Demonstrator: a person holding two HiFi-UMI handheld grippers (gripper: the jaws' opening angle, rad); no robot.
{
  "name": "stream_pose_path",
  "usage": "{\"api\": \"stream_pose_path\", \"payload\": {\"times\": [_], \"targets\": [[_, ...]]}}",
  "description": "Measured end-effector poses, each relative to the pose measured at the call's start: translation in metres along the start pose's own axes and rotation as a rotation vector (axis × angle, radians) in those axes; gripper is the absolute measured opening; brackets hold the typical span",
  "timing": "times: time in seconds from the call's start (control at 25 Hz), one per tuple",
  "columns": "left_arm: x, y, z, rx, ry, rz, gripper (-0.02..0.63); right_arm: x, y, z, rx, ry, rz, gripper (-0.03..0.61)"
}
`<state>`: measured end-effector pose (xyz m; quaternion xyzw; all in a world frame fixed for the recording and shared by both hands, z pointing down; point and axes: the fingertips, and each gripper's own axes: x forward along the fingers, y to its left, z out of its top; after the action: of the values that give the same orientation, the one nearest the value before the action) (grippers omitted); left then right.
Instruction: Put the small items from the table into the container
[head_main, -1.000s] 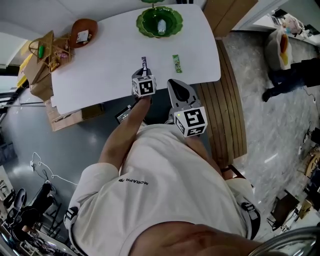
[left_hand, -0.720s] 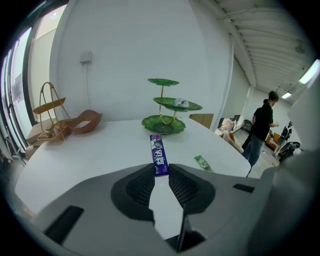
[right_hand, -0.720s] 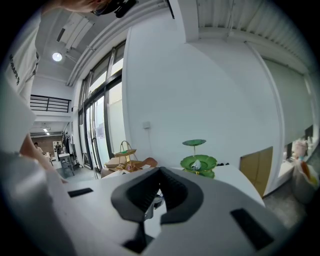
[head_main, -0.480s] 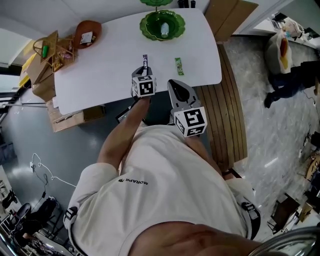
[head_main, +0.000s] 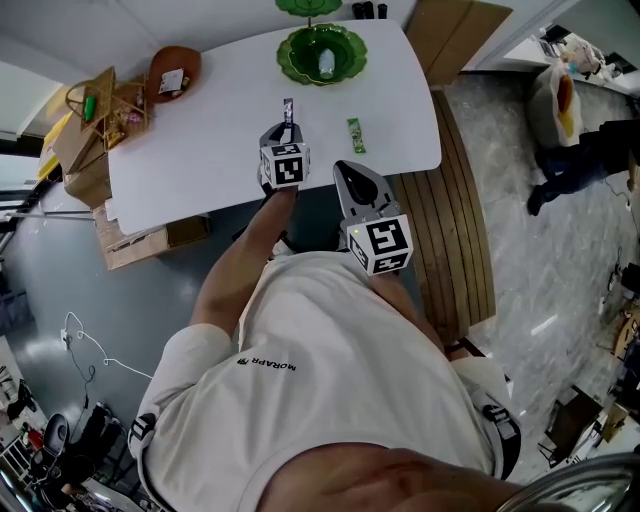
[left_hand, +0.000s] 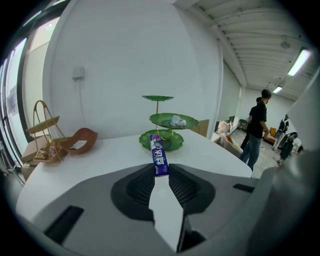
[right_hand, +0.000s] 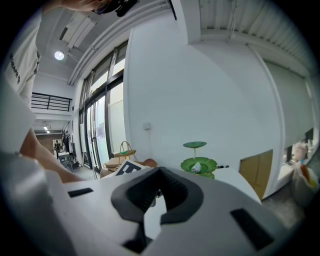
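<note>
Left gripper (left_hand: 161, 173) first: its grey jaws are clamped narrow on a purple packet (left_hand: 158, 155), a slim, flat, glossy stick with white print. The ribbed dark pads pinch its lower end and the rest pokes out past the tips. From the head view that left gripper (head_main: 287, 130) sits over the near edge of the counter (head_main: 200, 140), packet (head_main: 288, 108) pointing toward the far side. The right gripper (right_hand: 159, 169) has its jaws brought together at the tips with nothing between them, and it hangs just off the counter's near edge (head_main: 343, 168), beside the left one. Out on the smooth white counter top lies a green packet (head_main: 355, 134), small and oblong, apart from both grippers. Beyond it, at the far edge, stands the green tiered stand (left_hand: 161, 141), with shiny leaf-shaped dishes stacked on a thin gold stem. A small pale wrapped item (left_hand: 176, 120) rests on the middle tier. To the left there is a curved brown dish (left_hand: 82, 139) holding a white card, then a wire basket (left_hand: 45, 135) at the corner. A slatted wooden bench (head_main: 455, 230) runs along the right side.
</note>
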<state>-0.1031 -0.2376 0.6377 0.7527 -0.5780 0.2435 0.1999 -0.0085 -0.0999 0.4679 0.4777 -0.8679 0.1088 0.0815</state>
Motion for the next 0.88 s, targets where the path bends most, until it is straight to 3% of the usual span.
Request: {"api": "stream_pose_path", "payload": {"times": [0.88], "targets": [[0.02, -0.015, 0.068, 0.092, -0.068, -0.048, 0.089, -0.004, -0.014, 0.001, 0.006, -0.009, -0.02, 0.005]]}}
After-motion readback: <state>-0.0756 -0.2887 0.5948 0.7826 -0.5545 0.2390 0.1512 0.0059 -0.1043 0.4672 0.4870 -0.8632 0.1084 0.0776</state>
